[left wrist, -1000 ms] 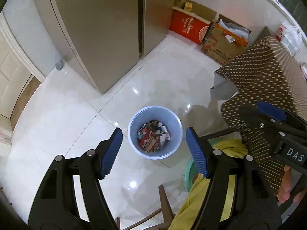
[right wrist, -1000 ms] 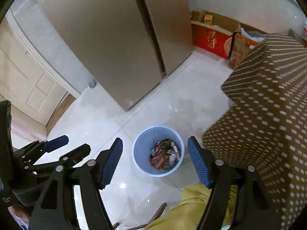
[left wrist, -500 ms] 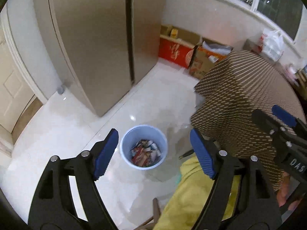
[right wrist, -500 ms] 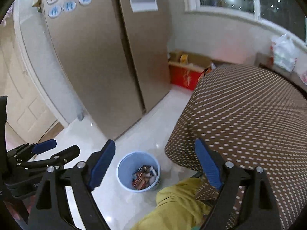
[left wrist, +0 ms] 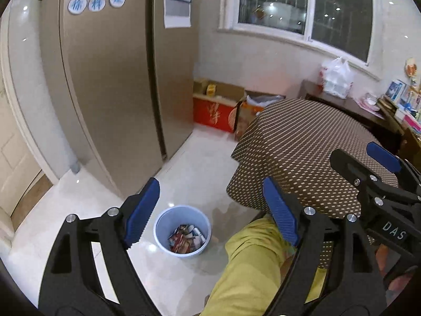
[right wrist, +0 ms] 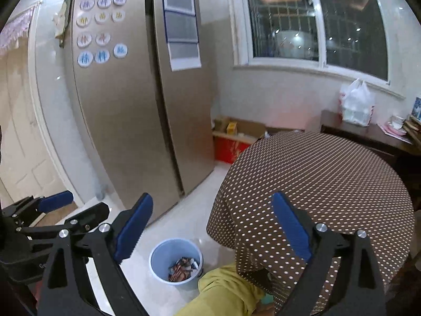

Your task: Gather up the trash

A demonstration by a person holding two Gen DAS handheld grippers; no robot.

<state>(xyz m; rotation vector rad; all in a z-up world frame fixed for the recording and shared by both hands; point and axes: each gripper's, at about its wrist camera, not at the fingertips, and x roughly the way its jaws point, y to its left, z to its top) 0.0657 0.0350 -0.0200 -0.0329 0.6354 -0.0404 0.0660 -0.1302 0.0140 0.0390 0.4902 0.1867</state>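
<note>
Left gripper point(left wrist: 210, 210) held wide apart, blue pads point(left wrist: 142, 212) gripping nothing, raised well above the floor point(left wrist: 194, 168). Right gripper point(right wrist: 213, 226) likewise spread wide and holding nothing, its far edge seen at the right of the left wrist view. Between the left gripper's pads, down on the glossy white floor: a pale blue trash bin point(left wrist: 182, 230), upright, with a heap of crumpled wrappers point(left wrist: 186, 241) lying in its bottom — mostly red and white. Same bin point(right wrist: 175, 260) in the right wrist view, low between the pads, just beside the hanging edge of a brown dotted tablecloth point(right wrist: 323, 184) covering a surface. A yellow-green trouser leg point(left wrist: 250, 268) near the bin, partly under the cloth's edge. Behind the bin, well apart, a tall bronze two-door fridge point(left wrist: 113, 92) carrying round magnets point(right wrist: 101, 34) and a hanging calendar point(right wrist: 181, 26). Against the far wall, a red box point(left wrist: 213, 112) and cardboard cartons point(left wrist: 247, 113) — beside the fridge, under a dark window point(left wrist: 302, 8). White plastic bag point(right wrist: 356, 102) sitting on a dark sideboard point(right wrist: 368, 134) beyond the dotted cloth
</note>
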